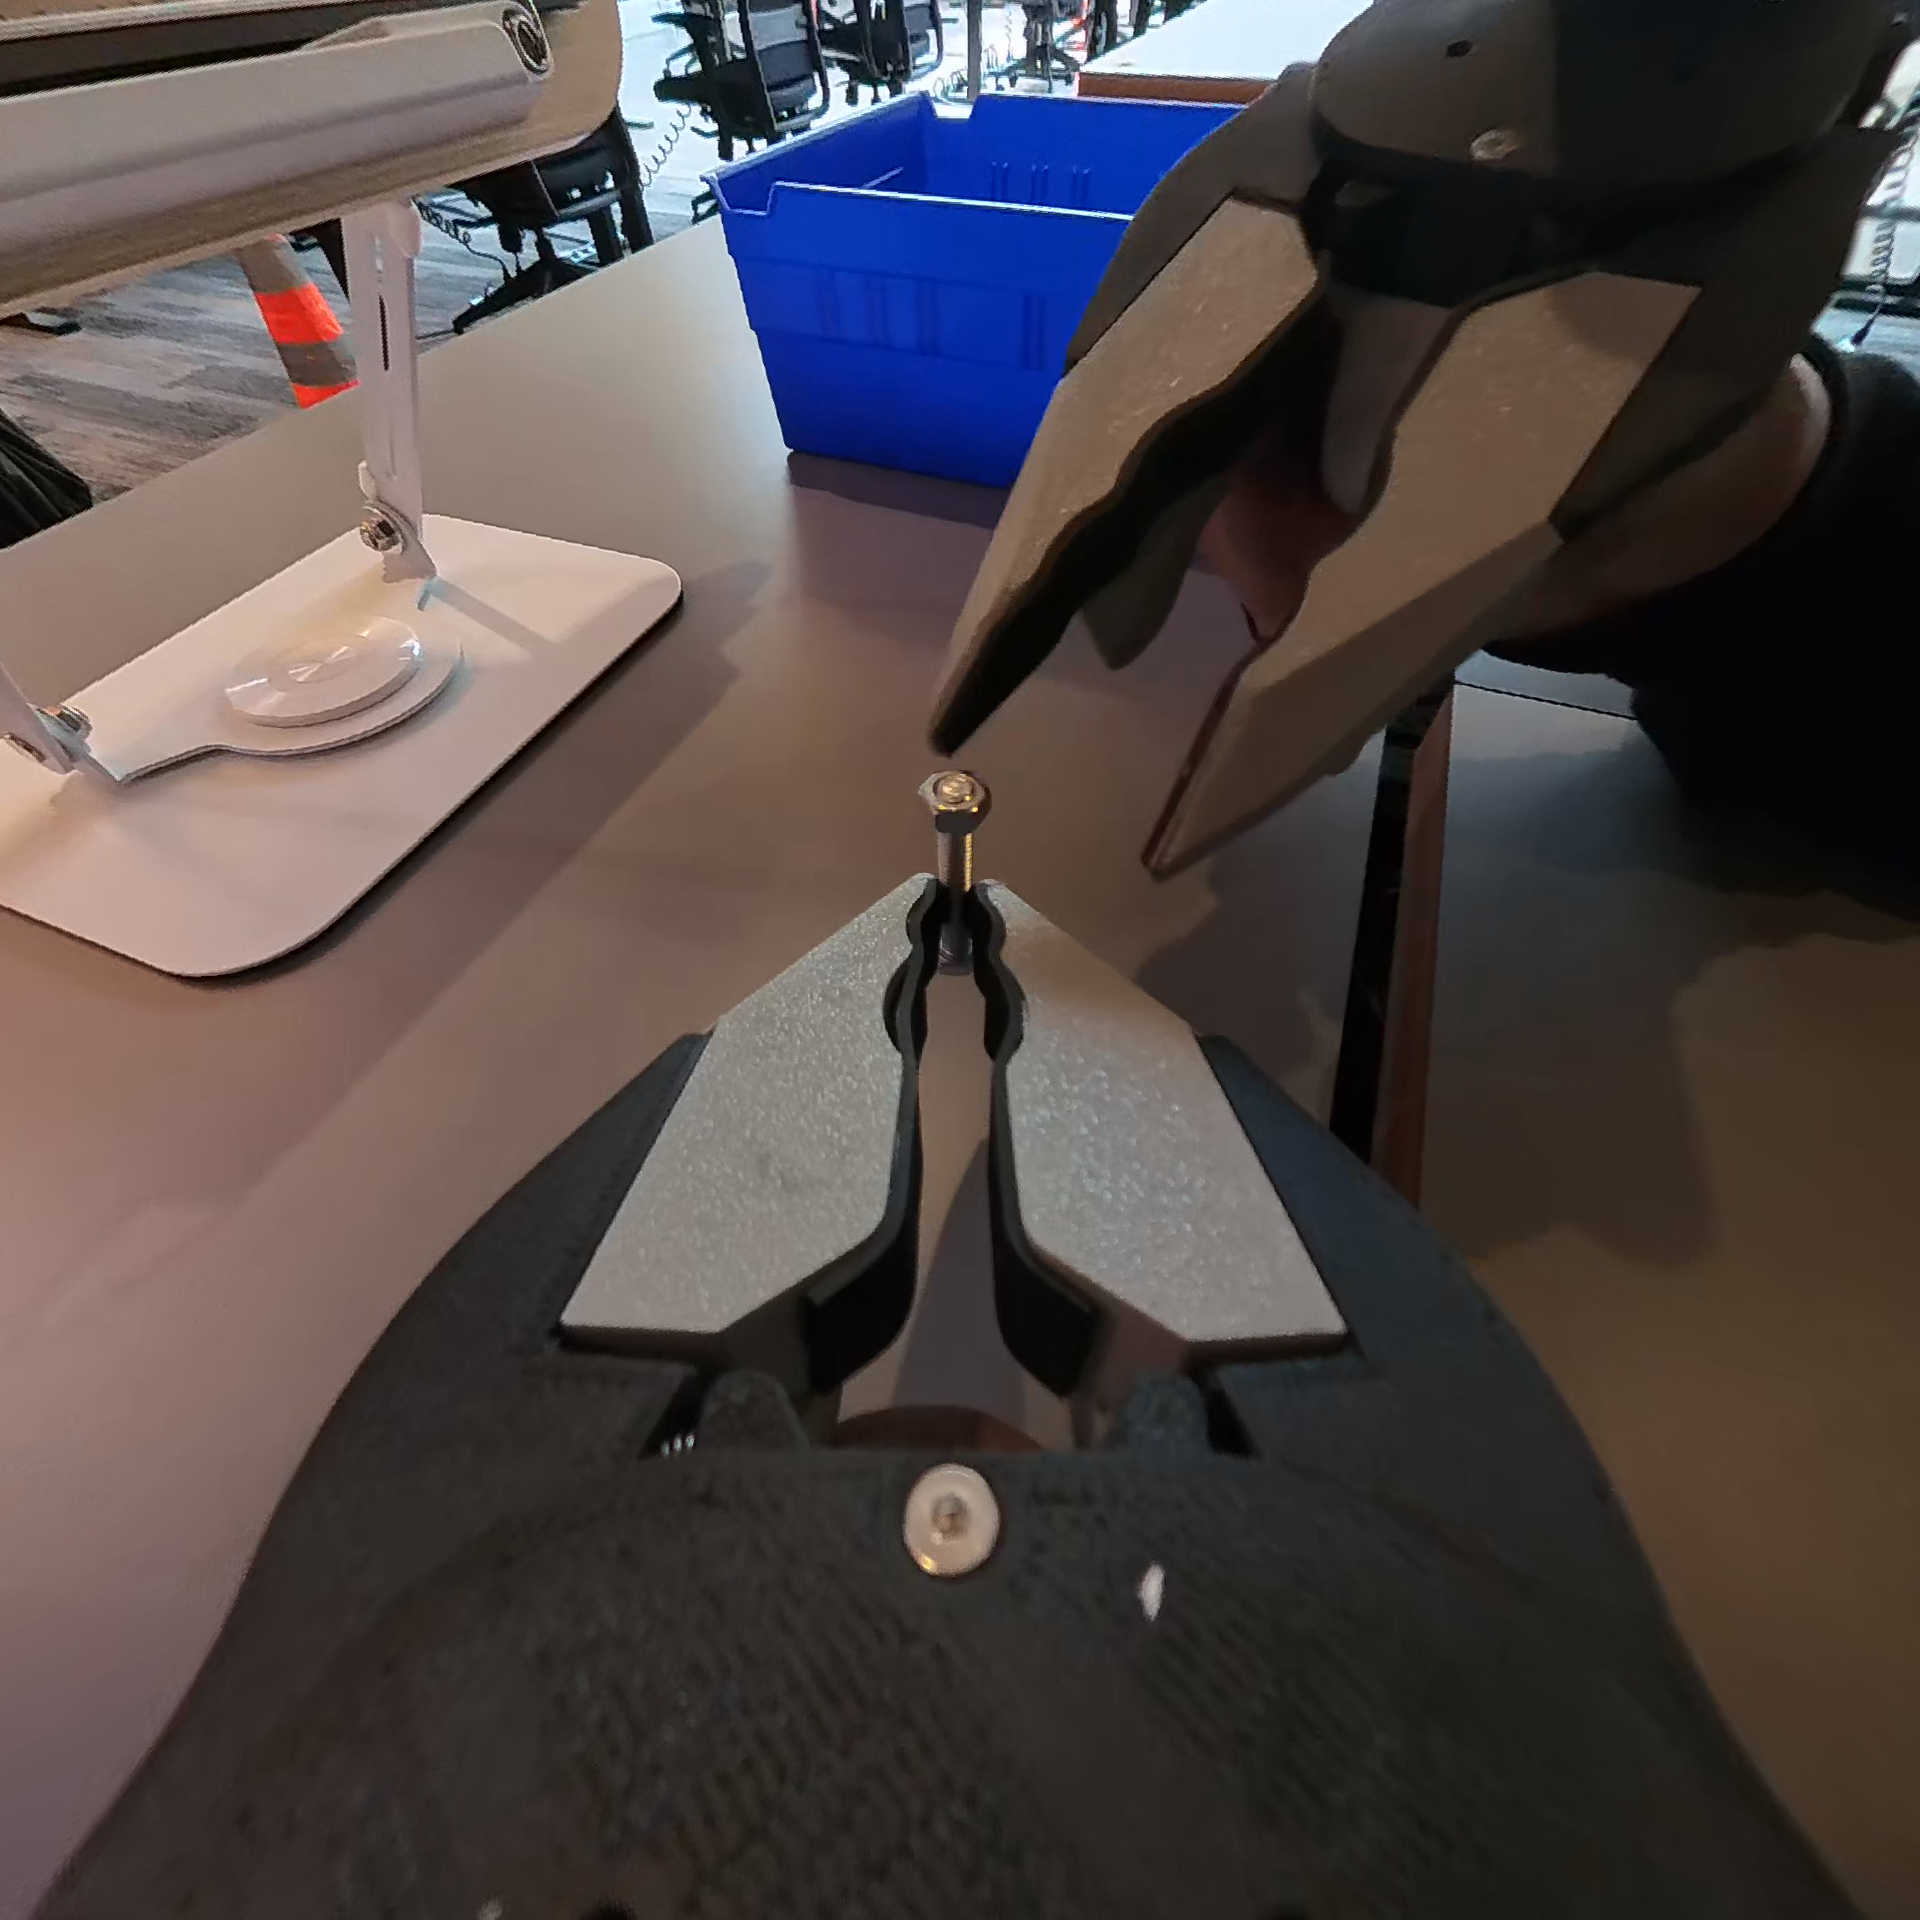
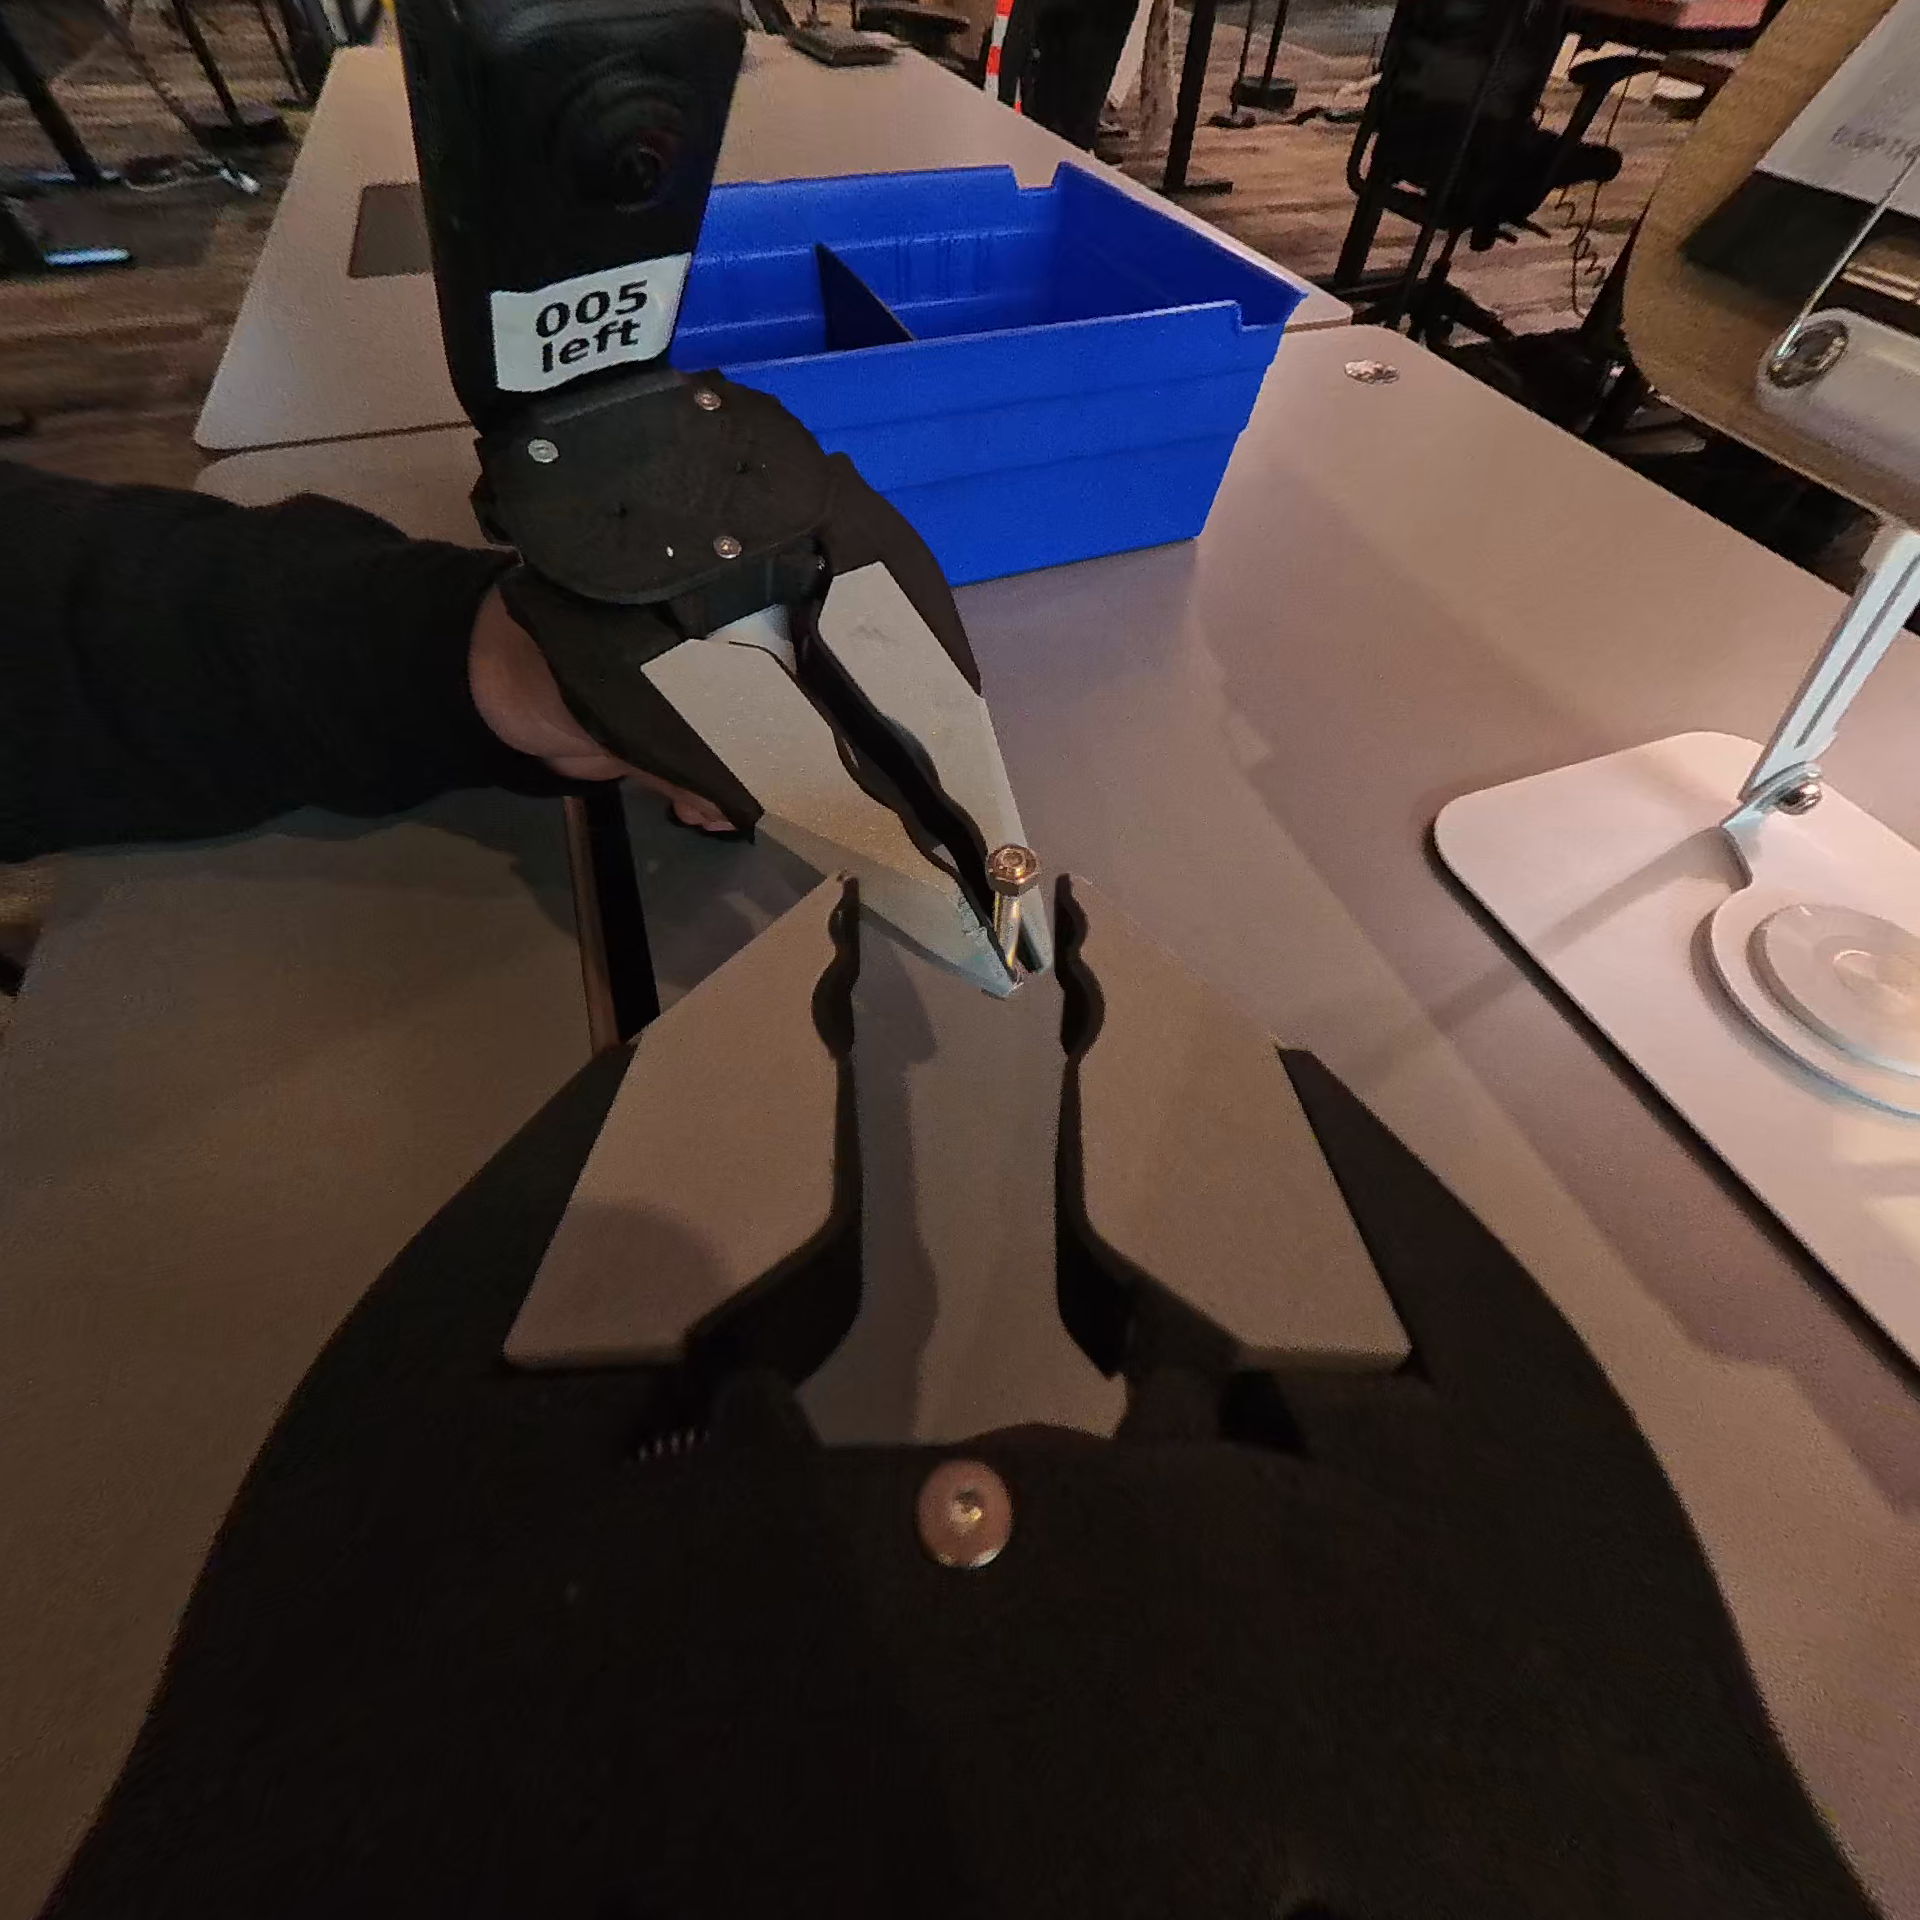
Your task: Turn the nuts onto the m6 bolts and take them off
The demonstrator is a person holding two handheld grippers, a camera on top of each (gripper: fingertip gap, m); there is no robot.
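Observation:
My left gripper (image 1: 954, 896) is shut on the lower part of a silver m6 bolt (image 1: 954, 847) and holds it upright above the grey table (image 1: 623, 1039). A hex nut (image 1: 954, 798) sits at the bolt's top end. My right gripper (image 1: 1049, 802) is open and empty; it reaches in from the upper right, with one fingertip just above the nut and apart from it. In the right wrist view the right gripper (image 2: 956, 899) is open with the bolt (image 2: 1006, 914) and nut (image 2: 1010, 864) between its tips, and the left gripper (image 2: 1016, 961) comes in from the left.
A blue divided bin (image 1: 935, 312) stands at the back of the table, also in the right wrist view (image 2: 1039, 436). A white stand with a flat base (image 1: 312, 748) sits to the left (image 2: 1662, 883). A gap between tables (image 1: 1392, 935) runs on the right. Office chairs stand beyond. Both grippers' tips are close together, under 4 cm apart.

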